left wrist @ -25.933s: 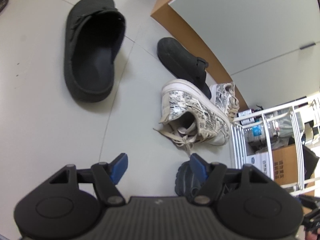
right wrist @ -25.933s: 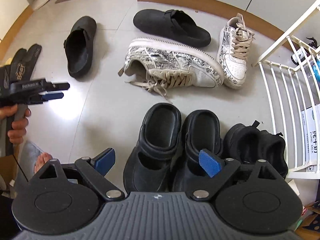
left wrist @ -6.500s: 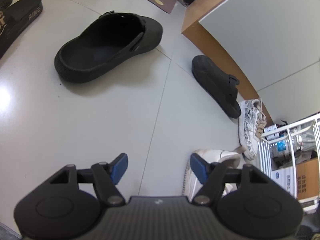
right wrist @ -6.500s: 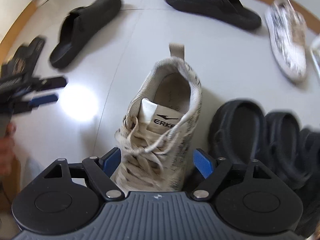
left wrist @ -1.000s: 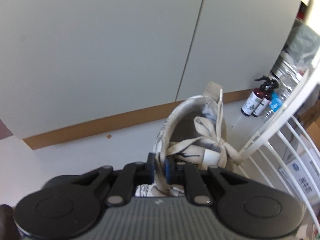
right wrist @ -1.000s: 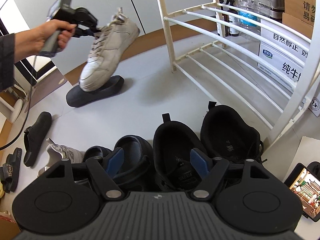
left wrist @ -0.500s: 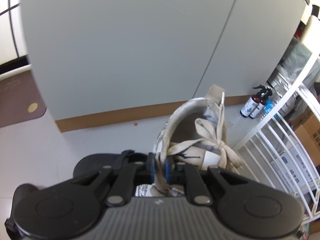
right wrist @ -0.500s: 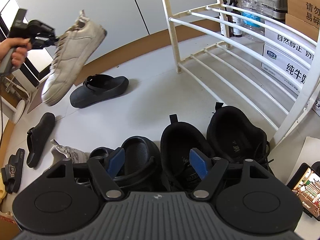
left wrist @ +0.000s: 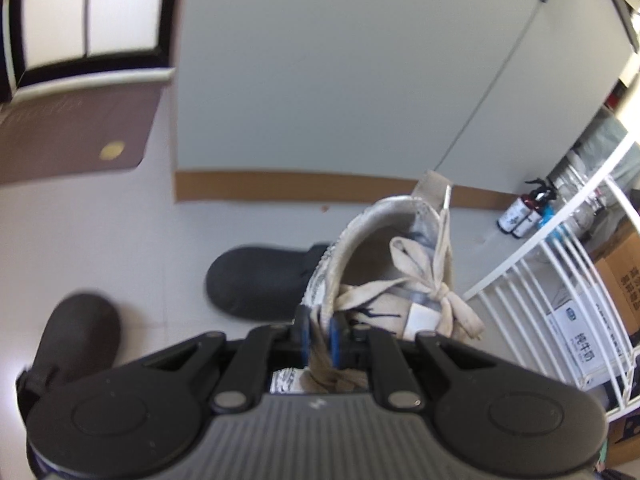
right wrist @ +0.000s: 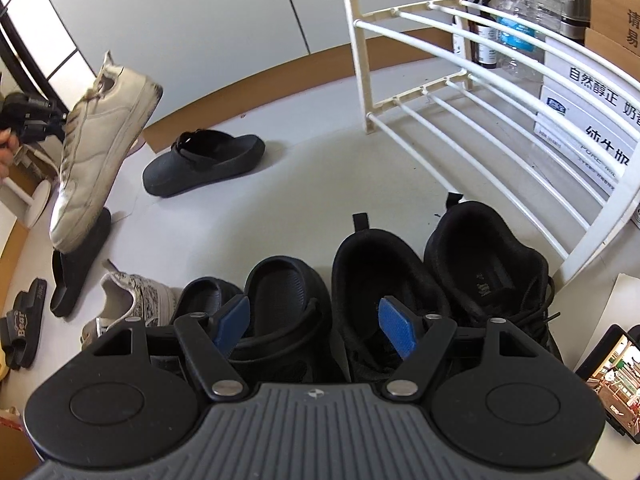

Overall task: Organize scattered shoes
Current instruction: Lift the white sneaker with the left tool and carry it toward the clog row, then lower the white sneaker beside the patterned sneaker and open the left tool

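1. Your left gripper [left wrist: 319, 334] pinches the white sneaker [left wrist: 394, 280] by its collar, hanging clear above the floor.
2. Your right gripper [right wrist: 316, 326] stands wide and empty above the row of black shoes [right wrist: 384, 264].

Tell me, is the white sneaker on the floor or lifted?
Lifted. The left gripper is shut on the white sneaker by its collar, and it hangs toe-down in the air above a black slipper.
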